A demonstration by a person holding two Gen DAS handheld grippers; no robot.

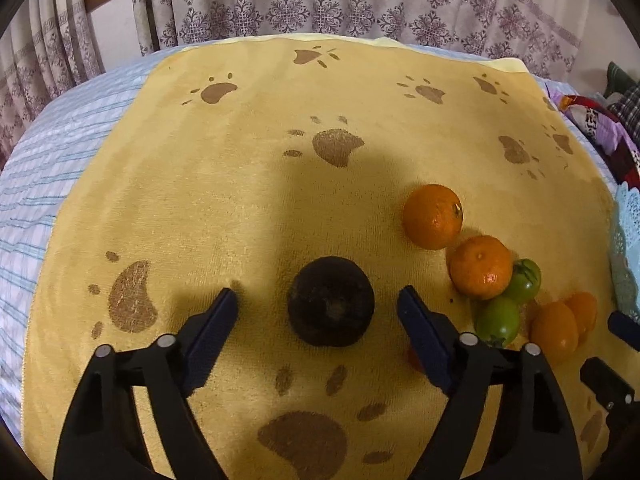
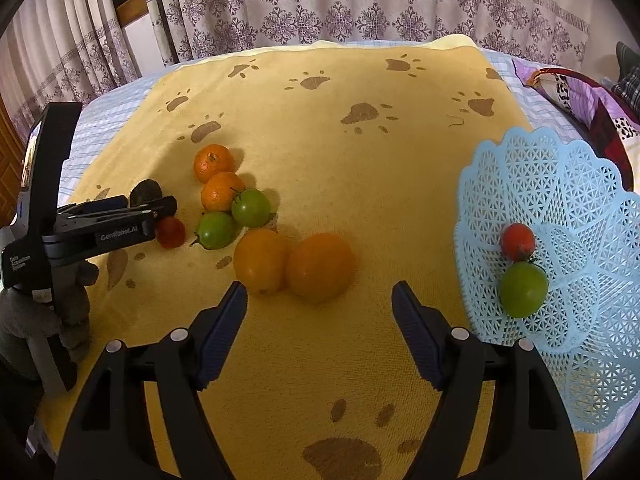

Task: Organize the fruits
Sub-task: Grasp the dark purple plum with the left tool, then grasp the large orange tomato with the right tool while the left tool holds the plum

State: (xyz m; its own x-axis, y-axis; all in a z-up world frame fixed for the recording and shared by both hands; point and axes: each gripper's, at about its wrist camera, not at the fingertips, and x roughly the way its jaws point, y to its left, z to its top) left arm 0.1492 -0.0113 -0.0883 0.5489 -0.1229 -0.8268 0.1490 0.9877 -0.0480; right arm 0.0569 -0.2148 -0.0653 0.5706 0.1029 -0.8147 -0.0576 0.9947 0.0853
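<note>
A dark round fruit (image 1: 331, 300) lies on the yellow paw-print towel (image 1: 280, 200). My left gripper (image 1: 318, 296) stands open around it, with a gap between each blue pad and the fruit. To its right lie two mandarins (image 1: 432, 216) (image 1: 480, 266), two green tomatoes (image 1: 524, 280) (image 1: 498, 320) and two larger orange fruits (image 2: 260, 260) (image 2: 320, 266). A small red tomato (image 2: 171, 232) sits beside the left gripper's frame. My right gripper (image 2: 320, 288) is open and empty, just short of the two orange fruits.
A light blue lattice basket (image 2: 560, 184) at the right holds a red tomato (image 2: 518, 241) and a green tomato (image 2: 523, 289). The towel covers a striped sheet (image 1: 48, 184). Patterned curtains (image 2: 320, 8) hang behind, and bedding (image 2: 592, 108) is piled at the far right.
</note>
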